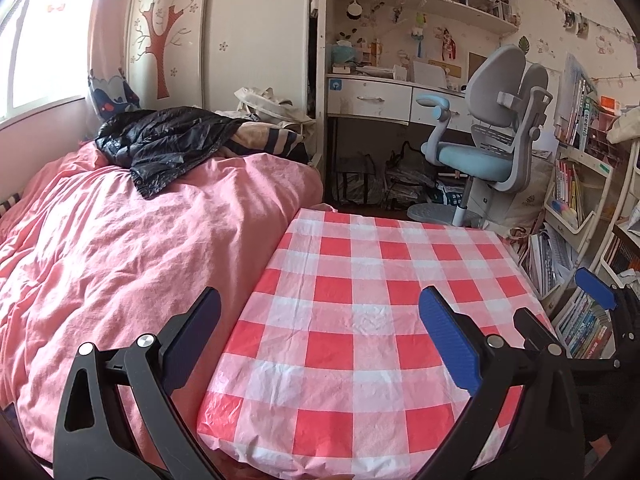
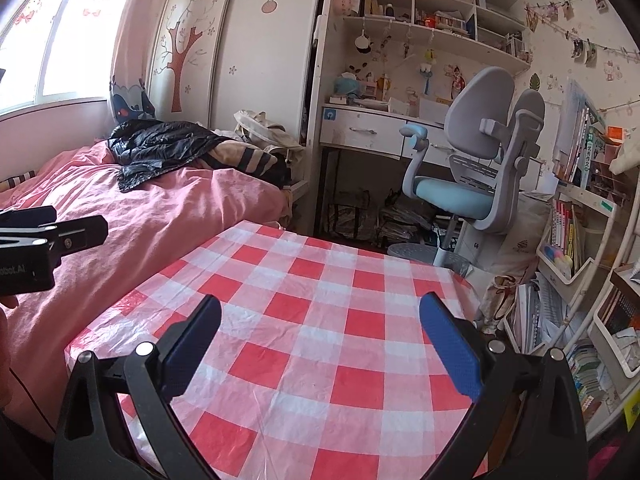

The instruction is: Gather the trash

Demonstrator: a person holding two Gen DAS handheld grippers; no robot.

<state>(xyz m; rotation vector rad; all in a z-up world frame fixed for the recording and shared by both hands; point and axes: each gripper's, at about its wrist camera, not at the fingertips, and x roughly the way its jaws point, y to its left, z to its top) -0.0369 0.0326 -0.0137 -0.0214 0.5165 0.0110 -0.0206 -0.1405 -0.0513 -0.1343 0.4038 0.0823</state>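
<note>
My left gripper (image 1: 320,312) is open and empty, held over the near left part of a table covered with a red-and-white checked cloth (image 1: 372,280). My right gripper (image 2: 320,316) is open and empty over the same cloth (image 2: 320,320). The right gripper's blue pad (image 1: 596,286) shows at the right edge of the left wrist view. The left gripper's black body (image 2: 44,244) shows at the left edge of the right wrist view. No trash item shows on the cloth in either view.
A bed with a pink quilt (image 1: 120,248) lies left of the table, with a black jacket (image 1: 160,140) on it. A grey-and-blue desk chair (image 1: 492,140) stands beyond the table before a white desk (image 1: 372,98). Shelves of books (image 1: 580,200) stand at the right.
</note>
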